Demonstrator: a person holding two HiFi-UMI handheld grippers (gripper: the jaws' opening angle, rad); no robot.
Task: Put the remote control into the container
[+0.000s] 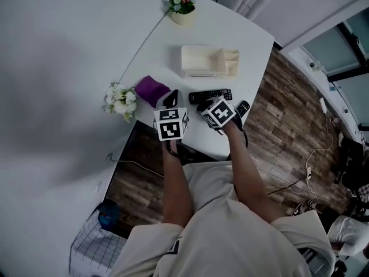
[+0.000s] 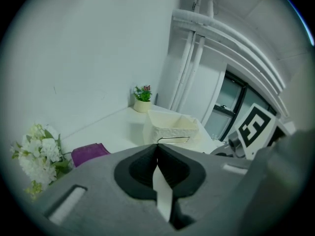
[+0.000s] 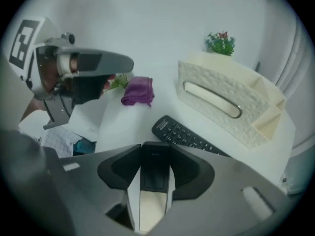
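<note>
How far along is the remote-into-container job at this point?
Done: nothing yet; the container shows no remote inside. In hand: the right gripper looks closed on the small remote, which lies on the table beside the long remote. The left gripper is shut and empty. Left: lift it, carry it over, release.

Black remote control (image 1: 210,95), cream container (image 1: 202,60), purple cloth (image 1: 151,89), white table (image 1: 230,27).

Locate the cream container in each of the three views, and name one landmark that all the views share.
Head view: the cream container stands on the white table, above centre.
Left gripper view: the container is at centre, just above the jaws.
Right gripper view: the container is right of centre, with its metal handle facing the camera.
Shared landmark: the purple cloth.
</note>
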